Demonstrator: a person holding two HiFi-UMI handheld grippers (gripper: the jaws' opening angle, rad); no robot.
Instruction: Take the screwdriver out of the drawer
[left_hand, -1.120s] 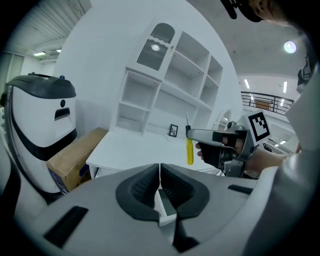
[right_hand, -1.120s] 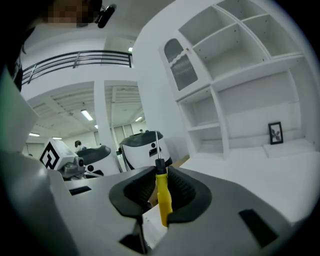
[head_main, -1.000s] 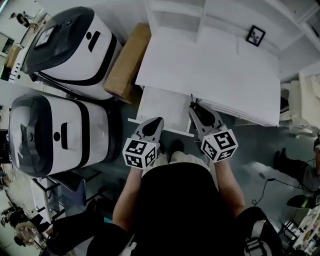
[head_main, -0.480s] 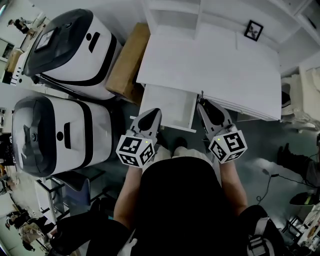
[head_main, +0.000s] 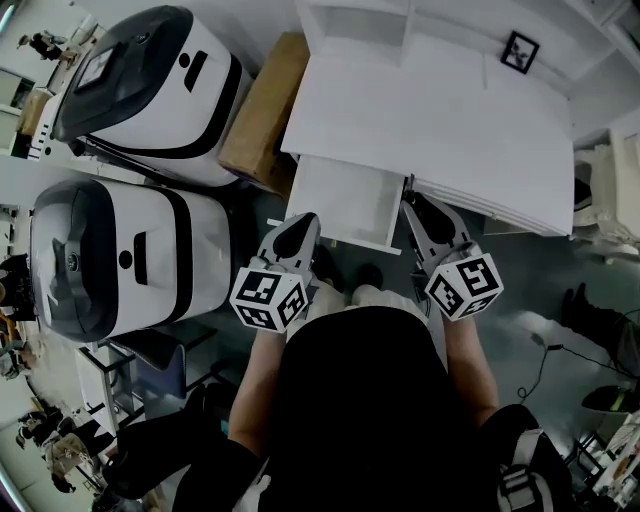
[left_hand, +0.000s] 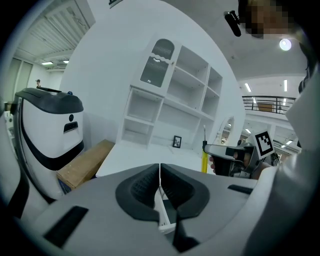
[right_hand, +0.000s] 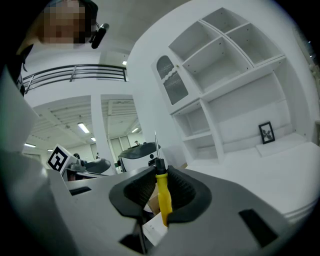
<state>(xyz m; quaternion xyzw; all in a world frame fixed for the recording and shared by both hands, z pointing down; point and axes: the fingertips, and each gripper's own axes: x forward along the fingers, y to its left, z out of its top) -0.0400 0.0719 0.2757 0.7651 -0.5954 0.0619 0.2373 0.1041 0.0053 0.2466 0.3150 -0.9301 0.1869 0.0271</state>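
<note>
Currently the right claw is clenched on the yellow handle of the screwdriver. The shaft points up and the tool is clear of the drawer, which stands pulled out below the white worktop. The left claw is clenched with nothing between its jaws, near the drawer front.

Probable hazards:
- The pads grip the smooth, round handle across a narrow band. A jolt or a slackened grip may let the tool pivot or slide down and drop.
- The bare tip projects past the jaws. A careless swing may strike the worktop edge or the shelf unit.
- The open drawer may catch a claw.
</note>
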